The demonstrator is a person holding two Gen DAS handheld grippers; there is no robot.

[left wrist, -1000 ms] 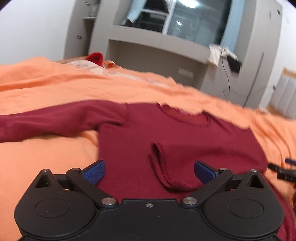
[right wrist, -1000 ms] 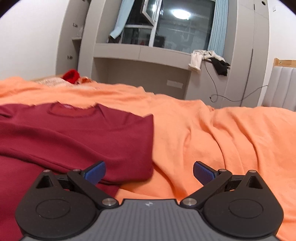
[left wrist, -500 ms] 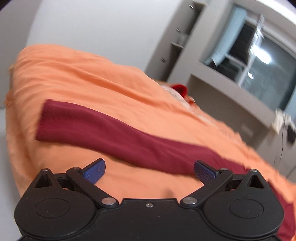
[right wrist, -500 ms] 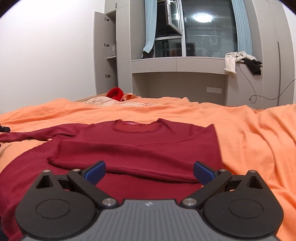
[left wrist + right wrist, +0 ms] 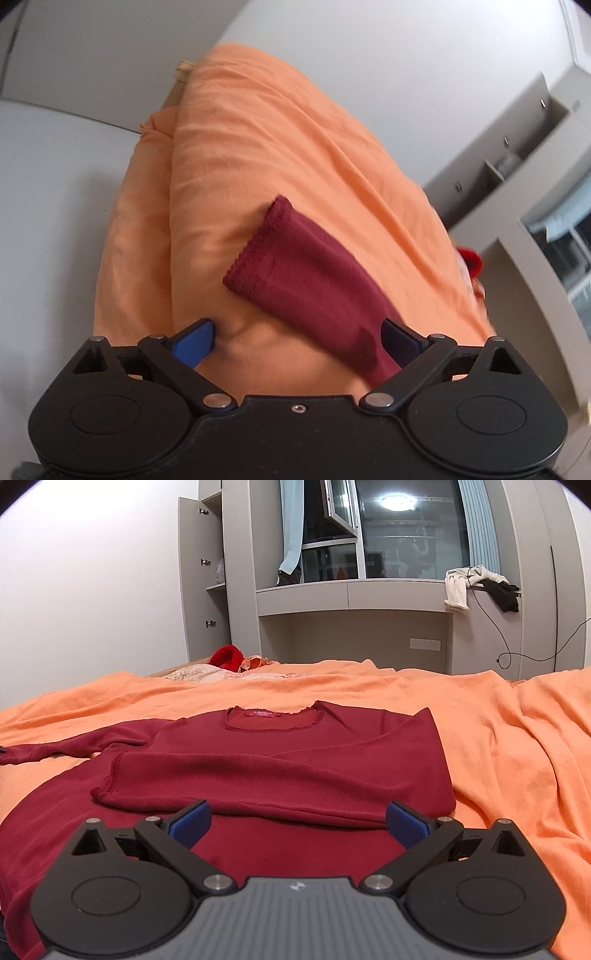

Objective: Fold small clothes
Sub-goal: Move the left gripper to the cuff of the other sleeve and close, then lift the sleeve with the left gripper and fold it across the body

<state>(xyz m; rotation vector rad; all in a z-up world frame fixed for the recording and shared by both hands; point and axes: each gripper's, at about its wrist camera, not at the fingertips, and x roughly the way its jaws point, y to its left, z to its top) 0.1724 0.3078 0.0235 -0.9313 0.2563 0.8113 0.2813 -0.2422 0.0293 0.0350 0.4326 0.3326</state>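
Note:
A dark red long-sleeved shirt (image 5: pixel 295 746) lies flat on the orange bedsheet (image 5: pixel 498 738), neckline away from me. One sleeve (image 5: pixel 258 775) is folded across its chest; the other sleeve (image 5: pixel 66 746) stretches out to the left. In the left wrist view that outstretched sleeve (image 5: pixel 310 280) runs between the jaws of my left gripper (image 5: pixel 295 332), its cuff (image 5: pixel 258 236) just beyond. The jaws stand wide and are closing; the pads do not press on the cloth. My right gripper (image 5: pixel 297 814) hovers open over the shirt's lower half, holding nothing.
The bed's edge (image 5: pixel 122 240) drops off left of the cuff, beside a pale floor (image 5: pixel 55 221). A red fluffy item (image 5: pixel 225 657) lies at the bed's far side. Grey cabinets, a window ledge with draped clothes (image 5: pixel 461 587) and a hanging cable stand behind.
My left gripper swung left from over the shirt's body along the outstretched sleeve to its cuff end, rolling as it went. My right gripper turned left to face the shirt's middle.

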